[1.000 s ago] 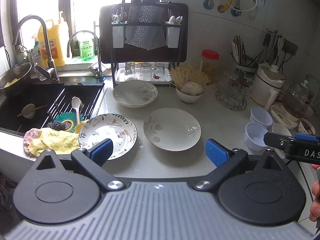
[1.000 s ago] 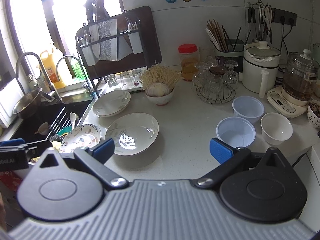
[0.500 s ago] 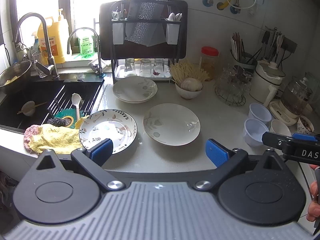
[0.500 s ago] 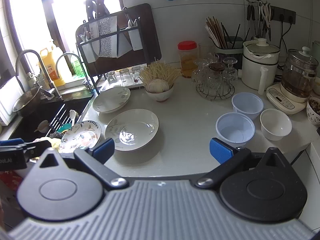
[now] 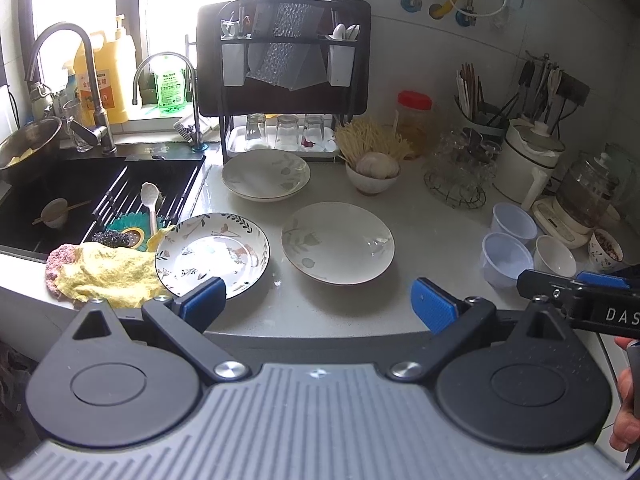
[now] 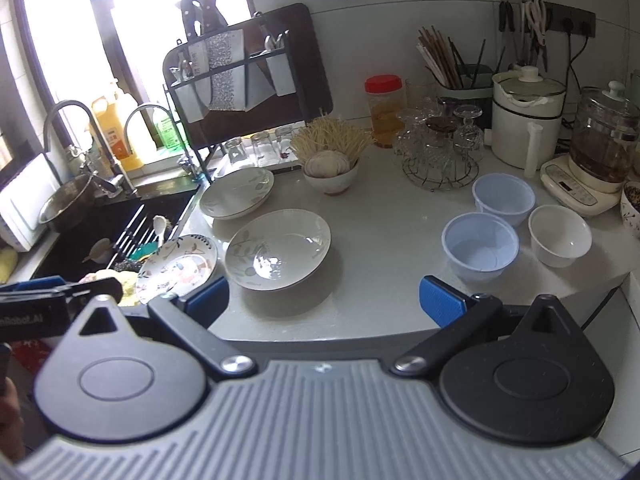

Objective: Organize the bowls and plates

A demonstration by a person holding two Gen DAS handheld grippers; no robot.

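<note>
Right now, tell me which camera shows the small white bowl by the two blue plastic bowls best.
The right wrist view: the white bowl sits whole and unobstructed on the counter, its empty inside visible, beside the blue bowls. In the left wrist view it is smaller, near the frame's edge, and the right gripper covers its near rim.

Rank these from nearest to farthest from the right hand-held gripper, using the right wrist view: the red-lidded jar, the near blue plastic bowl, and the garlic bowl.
Measured from the right hand-held gripper:
1. Near blue plastic bowl, just ahead of the right finger, at the counter's front.
2. Garlic bowl, mid-counter, slightly left of centre, beside the dish rack.
3. Red-lidded jar, at the back against the wall.
</note>
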